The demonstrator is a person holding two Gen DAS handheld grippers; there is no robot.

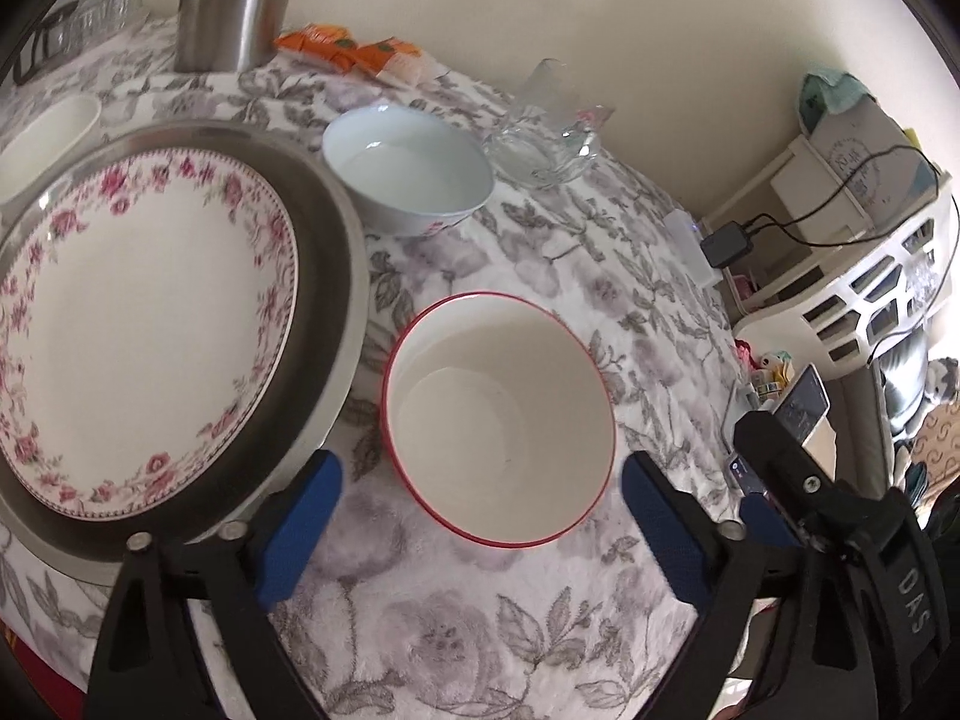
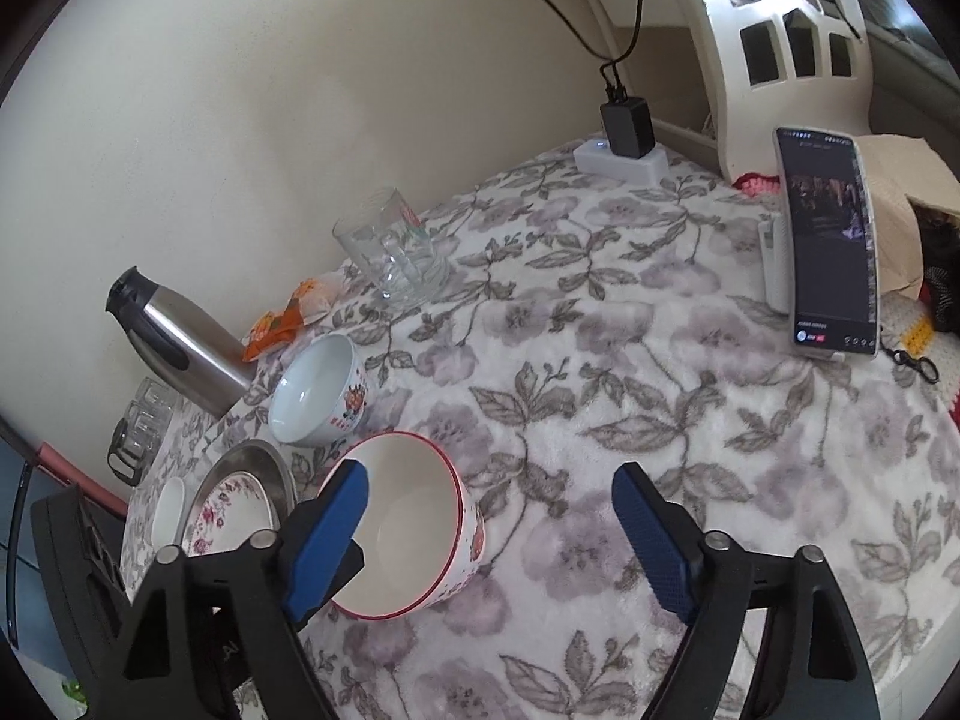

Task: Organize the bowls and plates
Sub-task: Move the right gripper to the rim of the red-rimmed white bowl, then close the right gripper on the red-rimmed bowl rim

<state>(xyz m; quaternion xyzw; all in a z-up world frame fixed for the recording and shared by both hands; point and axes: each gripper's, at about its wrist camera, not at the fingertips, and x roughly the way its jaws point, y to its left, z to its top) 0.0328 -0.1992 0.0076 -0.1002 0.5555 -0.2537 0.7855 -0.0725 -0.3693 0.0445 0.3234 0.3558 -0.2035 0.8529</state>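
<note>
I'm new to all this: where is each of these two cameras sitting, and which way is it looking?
Left wrist view: sits on the left gripper, looking forward and down past its blue fingers at the red-rimmed bowl, with the floral plate on a metal tray beside it; the right gripper shows at the right edge.
Right wrist view: sits on the right gripper, looking down at the same bowl, the white bowl and a propped phone.
Both share the two bowls, plate, flask and flowered tablecloth.

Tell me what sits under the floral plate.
The floral plate rests in a wider metal tray, whose dark rim shows all around it. The tray's centre is covered by the plate, so anything between them cannot be seen.
</note>
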